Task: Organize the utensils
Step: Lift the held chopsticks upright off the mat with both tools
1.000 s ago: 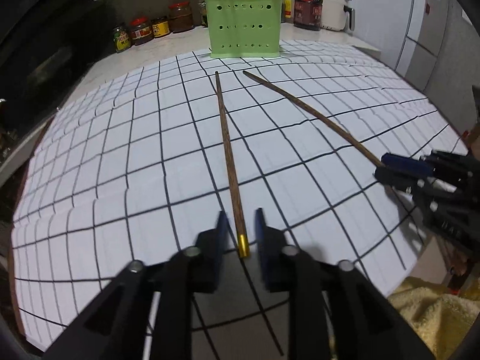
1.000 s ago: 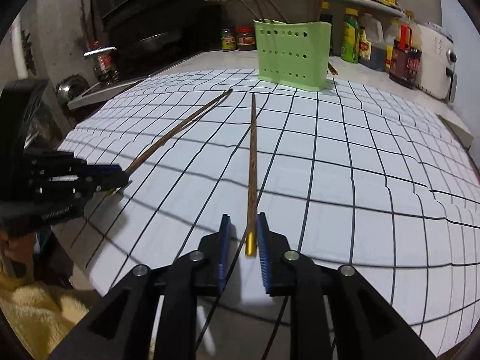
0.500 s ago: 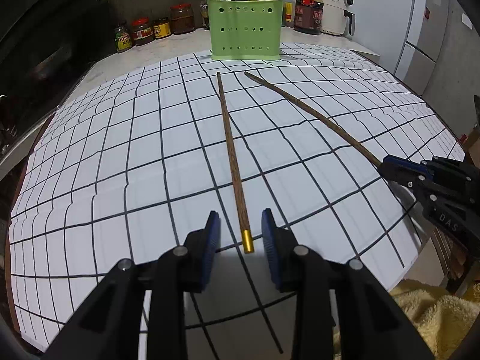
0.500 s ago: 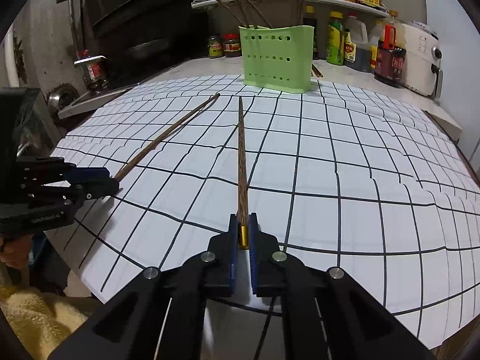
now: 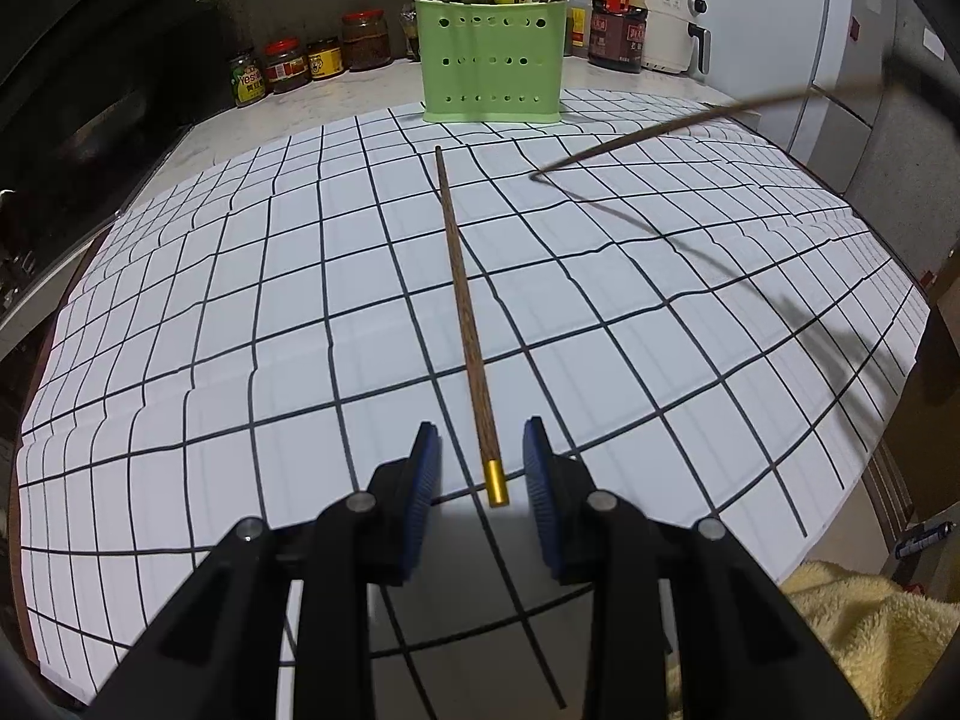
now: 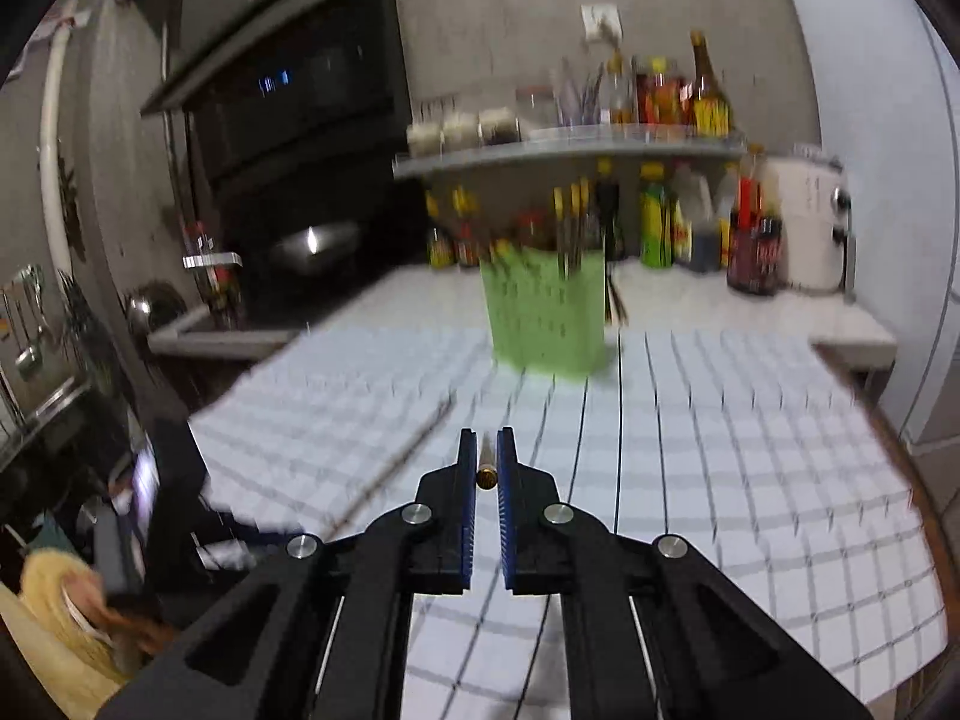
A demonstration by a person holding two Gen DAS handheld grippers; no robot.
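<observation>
left wrist view: left gripper (image 5: 480, 468) wide around flat chopstick (image 5: 462, 312); right gripper (image 6: 486, 468) seemingly clamps second chopstick (image 6: 485, 461), blurred

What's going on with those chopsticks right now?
Left hand-held gripper open around flat chopstick. Right hand-held gripper shut on lifted chopstick. Holder ahead.

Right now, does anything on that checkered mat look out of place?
One chopstick lies loose on the grid mat instead of standing in the green utensil holder. Its mate is lifted, tip near the mat.
</observation>
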